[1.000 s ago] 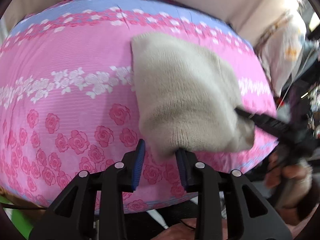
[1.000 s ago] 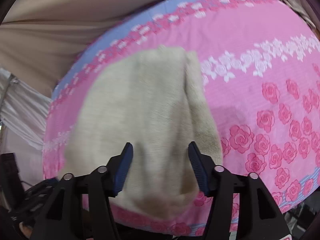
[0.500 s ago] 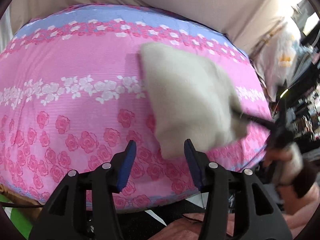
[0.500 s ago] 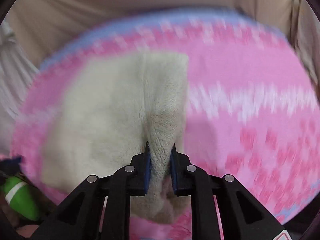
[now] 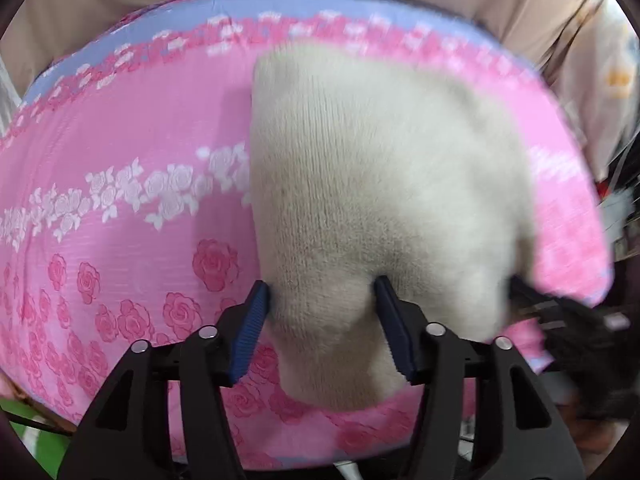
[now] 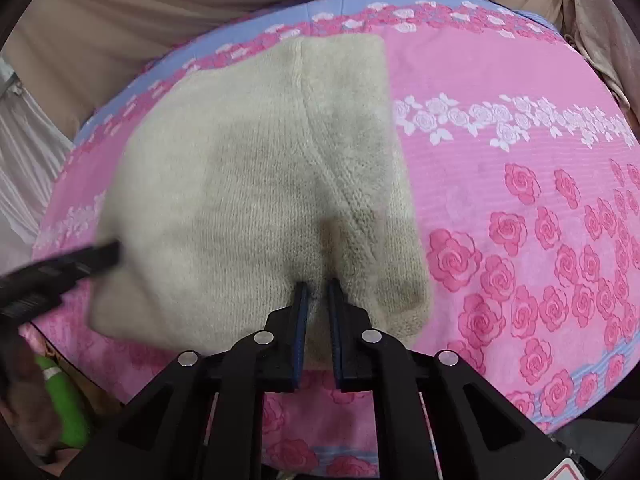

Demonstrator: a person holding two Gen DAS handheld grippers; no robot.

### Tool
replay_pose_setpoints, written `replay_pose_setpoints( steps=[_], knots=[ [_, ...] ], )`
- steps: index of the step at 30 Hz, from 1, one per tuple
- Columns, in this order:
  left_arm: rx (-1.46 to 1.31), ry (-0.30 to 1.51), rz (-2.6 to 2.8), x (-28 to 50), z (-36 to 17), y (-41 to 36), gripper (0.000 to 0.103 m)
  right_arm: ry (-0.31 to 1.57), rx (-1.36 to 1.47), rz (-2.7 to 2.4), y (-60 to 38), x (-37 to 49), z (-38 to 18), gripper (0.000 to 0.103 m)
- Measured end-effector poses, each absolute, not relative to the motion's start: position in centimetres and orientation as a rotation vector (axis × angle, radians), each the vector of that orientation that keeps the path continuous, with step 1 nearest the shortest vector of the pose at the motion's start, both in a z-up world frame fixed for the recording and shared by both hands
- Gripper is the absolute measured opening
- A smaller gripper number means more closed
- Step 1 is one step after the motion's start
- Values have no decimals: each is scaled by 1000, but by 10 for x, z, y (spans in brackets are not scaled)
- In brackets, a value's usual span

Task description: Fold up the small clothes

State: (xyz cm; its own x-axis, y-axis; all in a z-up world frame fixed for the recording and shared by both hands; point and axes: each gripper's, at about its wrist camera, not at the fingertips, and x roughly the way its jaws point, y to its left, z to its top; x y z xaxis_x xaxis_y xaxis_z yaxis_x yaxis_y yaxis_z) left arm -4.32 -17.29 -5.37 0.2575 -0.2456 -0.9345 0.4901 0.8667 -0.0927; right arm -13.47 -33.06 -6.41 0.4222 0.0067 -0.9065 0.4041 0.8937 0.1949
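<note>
A cream knitted garment (image 5: 372,184) lies folded on a pink rose-print table cover (image 5: 120,168). In the left wrist view my left gripper (image 5: 320,300) is open, its blue-padded jaws standing on either side of the garment's near edge. In the right wrist view the garment (image 6: 248,184) fills the centre, and my right gripper (image 6: 318,292) is shut on its near edge, with a ridge of knit running up from the jaws. The right gripper also shows blurred at the lower right of the left view (image 5: 560,312), and the left one at the left of the right view (image 6: 60,268).
The pink cover (image 6: 520,168) has a blue band along its far edge (image 6: 320,8). Beige cloth (image 6: 160,0) hangs behind the table. A green object (image 6: 64,400) sits below the near left edge. Clutter and a white bag (image 5: 608,80) stand off the right side.
My right gripper closed on the garment's near edge and keeps hold of it. My left gripper opened wider and moved in around the garment's near edge.
</note>
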Motion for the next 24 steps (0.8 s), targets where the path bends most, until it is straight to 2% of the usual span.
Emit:
replay_pose_setpoints(
  steps=[2, 3, 6, 8, 11, 13, 14, 17, 21, 24],
  knots=[
    [242, 1180, -472, -44, -54, -170, 74, 1066, 437, -256, -334, -140, -43, 9],
    [241, 1179, -471, -44, -54, -169, 75, 1048, 435, -252, -334, -142, -37, 9],
    [245, 1171, -459, -44, -57, -168, 82, 1135, 398, -253, -336, -138, -63, 8],
    [243, 1179, -463, -46, -56, -168, 82, 1149, 379, -245, -338, -139, -75, 8],
    [157, 1174, -494, -45, -33, -157, 76, 1092, 400, -236, -340, -140, -42, 9],
    [95, 1163, -506, -43, -15, -153, 76, 1029, 389, -224, -341, -139, -23, 18],
    [81, 1157, -505, -41, -12, -155, 76, 1013, 384, -220, -342, -137, -19, 18],
    [58, 1145, -501, -32, -7, -169, 76, 1027, 349, -200, -341, -123, -26, 12],
    [130, 1160, -457, -22, -30, -195, 76, 1161, 313, -202, -342, -111, -77, 6],
    [158, 1190, -416, -19, -47, -201, 76, 1124, 398, -187, -347, -110, -59, 6]
  ],
)
